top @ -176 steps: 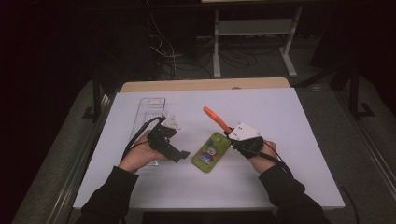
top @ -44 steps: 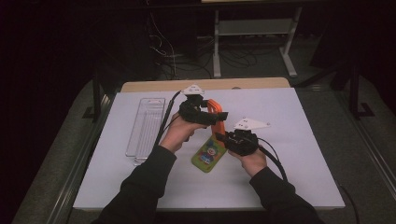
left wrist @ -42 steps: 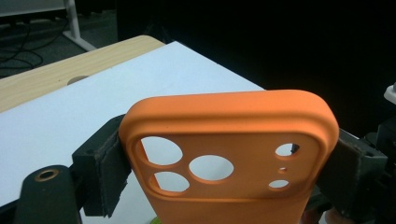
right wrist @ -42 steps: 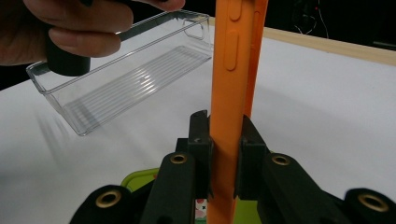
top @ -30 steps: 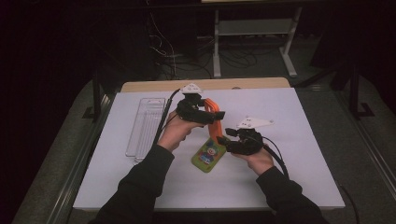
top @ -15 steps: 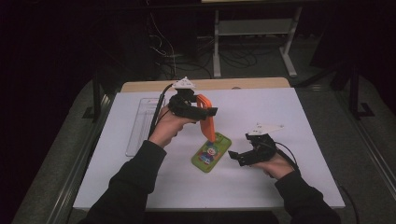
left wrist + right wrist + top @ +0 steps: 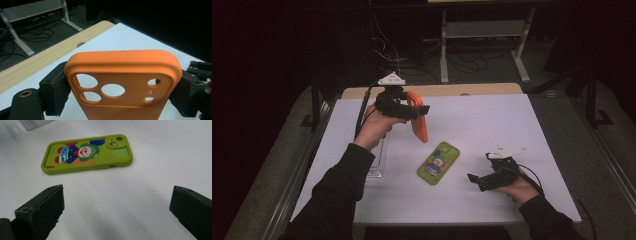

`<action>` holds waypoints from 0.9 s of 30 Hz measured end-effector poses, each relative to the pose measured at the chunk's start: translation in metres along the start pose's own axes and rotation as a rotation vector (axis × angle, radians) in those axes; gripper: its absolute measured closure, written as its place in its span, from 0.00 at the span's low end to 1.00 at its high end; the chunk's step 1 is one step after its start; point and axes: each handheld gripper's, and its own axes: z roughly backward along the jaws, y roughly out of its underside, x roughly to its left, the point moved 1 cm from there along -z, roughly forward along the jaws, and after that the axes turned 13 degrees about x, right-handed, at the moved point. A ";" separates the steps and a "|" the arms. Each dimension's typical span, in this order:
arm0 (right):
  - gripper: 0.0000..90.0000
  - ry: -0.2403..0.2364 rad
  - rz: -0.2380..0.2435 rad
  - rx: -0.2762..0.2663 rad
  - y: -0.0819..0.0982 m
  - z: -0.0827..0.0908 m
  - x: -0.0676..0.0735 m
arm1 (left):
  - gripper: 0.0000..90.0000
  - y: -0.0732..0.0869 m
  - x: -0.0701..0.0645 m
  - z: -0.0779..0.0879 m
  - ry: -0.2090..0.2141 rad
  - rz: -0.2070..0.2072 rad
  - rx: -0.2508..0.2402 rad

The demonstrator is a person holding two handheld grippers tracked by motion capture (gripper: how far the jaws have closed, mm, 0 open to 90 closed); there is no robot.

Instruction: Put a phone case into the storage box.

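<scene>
The left gripper (image 7: pixel 419 111) is raised above the far left part of the white table (image 7: pixel 522 120), its pads clamped on the two long edges of an orange phone case (image 7: pixel 418 122). The case hangs upright from the jaws with its camera cut-outs at the top, clear of the table.

The right gripper (image 7: pixel 475 178) sits low at the near right, its jaws spread wide with nothing between them; they have just been opening. Ahead of it, a little to its left, a green phone case printed with a clown (image 7: pixel 438 162) lies flat on the table, apart from both grippers.

At the left edge, partly behind the left forearm, lies a clear plastic tray (image 7: pixel 378 159); I cannot tell what it holds.
</scene>
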 end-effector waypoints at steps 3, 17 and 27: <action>0.00 0.010 0.000 0.003 0.007 0.003 -0.001 | 0.17 0.000 0.006 0.006 -0.018 0.001 0.003; 0.00 0.027 -0.010 0.007 0.014 0.005 0.000 | 0.17 0.001 0.049 0.035 -0.167 0.047 0.000; 0.00 0.021 -0.013 -0.001 0.013 0.006 -0.002 | 0.17 0.007 0.086 0.049 -0.295 0.122 0.005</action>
